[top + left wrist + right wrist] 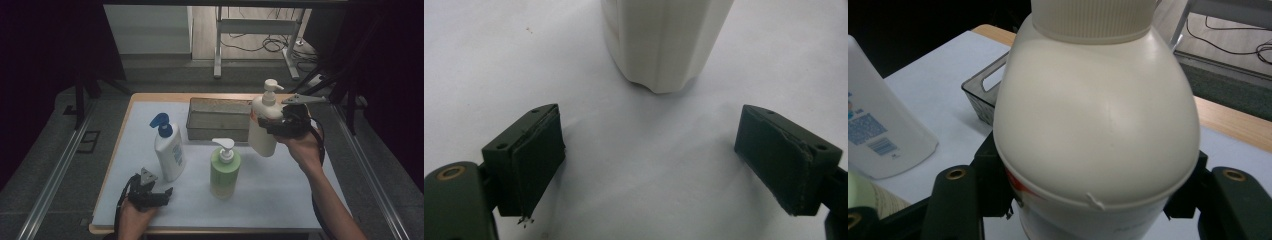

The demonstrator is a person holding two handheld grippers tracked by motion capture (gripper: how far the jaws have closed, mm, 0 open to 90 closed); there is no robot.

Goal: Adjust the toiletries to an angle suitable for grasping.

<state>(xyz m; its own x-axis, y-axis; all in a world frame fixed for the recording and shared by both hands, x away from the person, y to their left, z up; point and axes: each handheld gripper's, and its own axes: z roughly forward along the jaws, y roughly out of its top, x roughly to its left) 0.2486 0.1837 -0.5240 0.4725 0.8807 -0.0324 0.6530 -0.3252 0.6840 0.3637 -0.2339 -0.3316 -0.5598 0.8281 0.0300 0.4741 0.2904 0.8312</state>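
My right gripper (272, 127) is shut on a cream pump bottle (264, 125) and holds it above the mat, in front of the right end of a grey basket (218, 118). In the right gripper view the cream bottle (1095, 120) sits between the two black jaws, close to the camera. My left gripper (159, 194) rests at the mat's front left, open with nothing between its fingers (531, 155). Just ahead of it stands a white bottle with a blue pump (168, 147), whose base (664, 45) shows in the left gripper view. A green pump bottle (224, 170) stands mid-mat.
A pale mat (280, 195) covers the wooden table (150, 96). The basket stands at the back centre. Beyond the table are a desk frame (255, 30) and cables on the floor. Metal rails (55, 170) run along both sides.
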